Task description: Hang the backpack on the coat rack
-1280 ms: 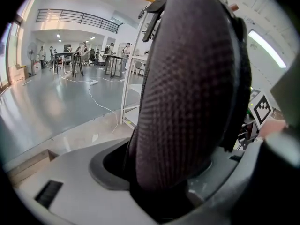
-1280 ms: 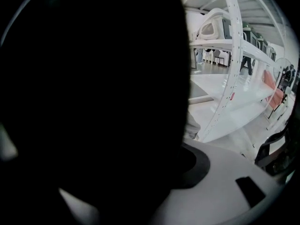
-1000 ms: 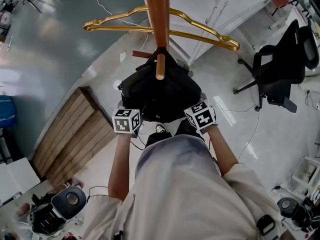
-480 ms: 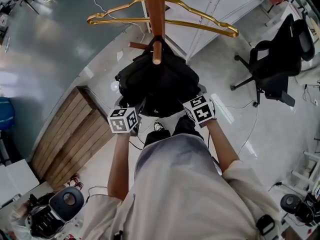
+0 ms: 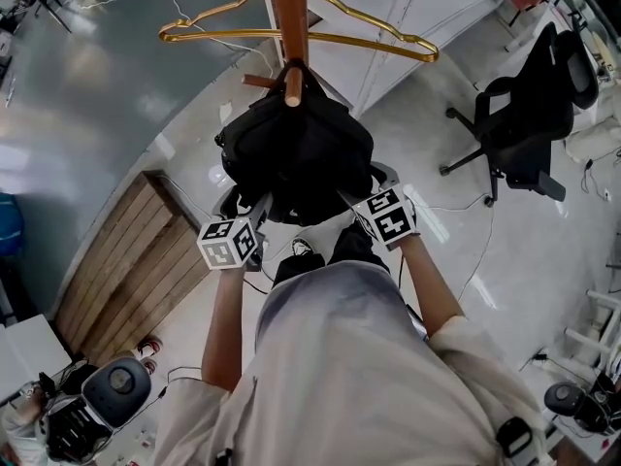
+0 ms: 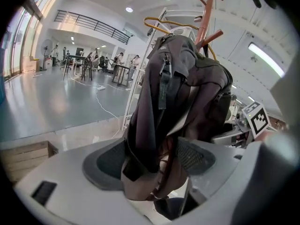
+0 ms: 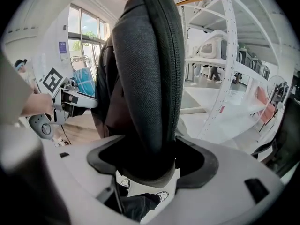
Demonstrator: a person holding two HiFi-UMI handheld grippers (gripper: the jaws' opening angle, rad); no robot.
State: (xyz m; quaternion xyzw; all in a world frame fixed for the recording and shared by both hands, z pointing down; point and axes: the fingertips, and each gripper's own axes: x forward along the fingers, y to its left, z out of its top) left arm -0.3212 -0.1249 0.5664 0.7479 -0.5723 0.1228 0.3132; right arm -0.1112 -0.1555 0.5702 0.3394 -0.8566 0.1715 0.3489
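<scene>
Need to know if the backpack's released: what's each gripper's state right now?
Left gripper: open; jaws have just been opening, backpack loose between them.
Right gripper: open; jaws have just been opening, backpack loose between them.

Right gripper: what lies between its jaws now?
The padded edge of the black backpack, seen in the right gripper view. The right gripper's jaws have just been opening and appear clear of it.

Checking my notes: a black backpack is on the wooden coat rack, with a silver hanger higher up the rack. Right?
No: the hanger is gold, not silver, as the head view shows. The black backpack is indeed on the wooden coat rack.
</scene>
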